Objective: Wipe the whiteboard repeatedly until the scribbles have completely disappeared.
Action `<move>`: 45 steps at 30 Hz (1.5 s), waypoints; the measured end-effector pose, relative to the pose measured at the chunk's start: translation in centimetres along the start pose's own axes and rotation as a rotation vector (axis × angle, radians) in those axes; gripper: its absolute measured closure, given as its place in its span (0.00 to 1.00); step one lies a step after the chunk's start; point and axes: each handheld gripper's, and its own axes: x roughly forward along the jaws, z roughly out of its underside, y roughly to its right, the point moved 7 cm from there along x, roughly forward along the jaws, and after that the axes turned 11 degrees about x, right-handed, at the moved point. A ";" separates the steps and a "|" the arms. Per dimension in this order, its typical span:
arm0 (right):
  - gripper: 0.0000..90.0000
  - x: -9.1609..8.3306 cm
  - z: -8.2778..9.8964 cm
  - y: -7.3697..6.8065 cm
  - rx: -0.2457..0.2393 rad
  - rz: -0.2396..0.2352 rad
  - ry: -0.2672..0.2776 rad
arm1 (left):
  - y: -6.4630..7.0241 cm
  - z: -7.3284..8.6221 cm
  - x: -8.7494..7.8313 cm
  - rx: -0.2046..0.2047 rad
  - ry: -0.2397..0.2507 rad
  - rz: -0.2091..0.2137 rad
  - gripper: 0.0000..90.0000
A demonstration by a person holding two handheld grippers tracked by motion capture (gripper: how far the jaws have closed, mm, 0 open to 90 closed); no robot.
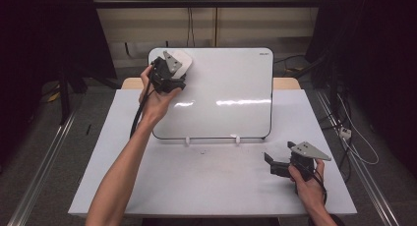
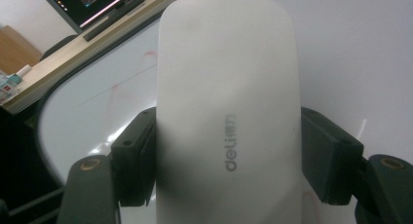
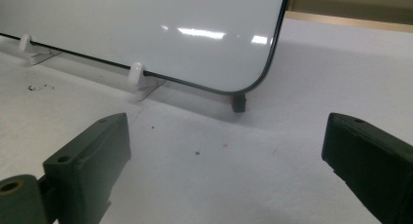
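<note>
The step in hand looks like wiping the whiteboard (image 1: 221, 93) with the white eraser (image 1: 181, 60), so the pad should be kept flat on the board face and drawn in long, even strokes from the board's far left corner along its far edge toward the right, each pass overlapping the last; tilting the eraser onto one edge would probably leave streaks. Faint reddish marks (image 2: 117, 90) show on the board near its rounded corner in the left gripper view, and those seem worth a pass. The left gripper (image 1: 172, 71) is clenched on the eraser, its two black jaws pressing the long sides, with the rounded end of the eraser reaching out beyond them over the board's far left corner. The right gripper (image 1: 275, 162) rests near the table's (image 1: 206, 186) near right corner, its jaws spread wide with nothing between them, well apart from the eraser and just in front of the board's near right corner, where it could steady the board if it shifts
</note>
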 end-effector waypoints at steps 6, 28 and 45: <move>0.04 -0.1 0.0 0.1 0.000 -0.002 0.003 | 1.3 -0.4 0.1 0.044 0.010 0.016 0.35; 0.04 -0.3 0.1 0.4 0.003 0.003 0.004 | -3.4 2.9 -1.3 -0.113 -0.011 -0.033 0.35; 0.04 -0.3 0.1 0.2 -0.001 0.003 0.003 | -2.6 4.3 -1.8 -0.093 -0.027 -0.074 0.35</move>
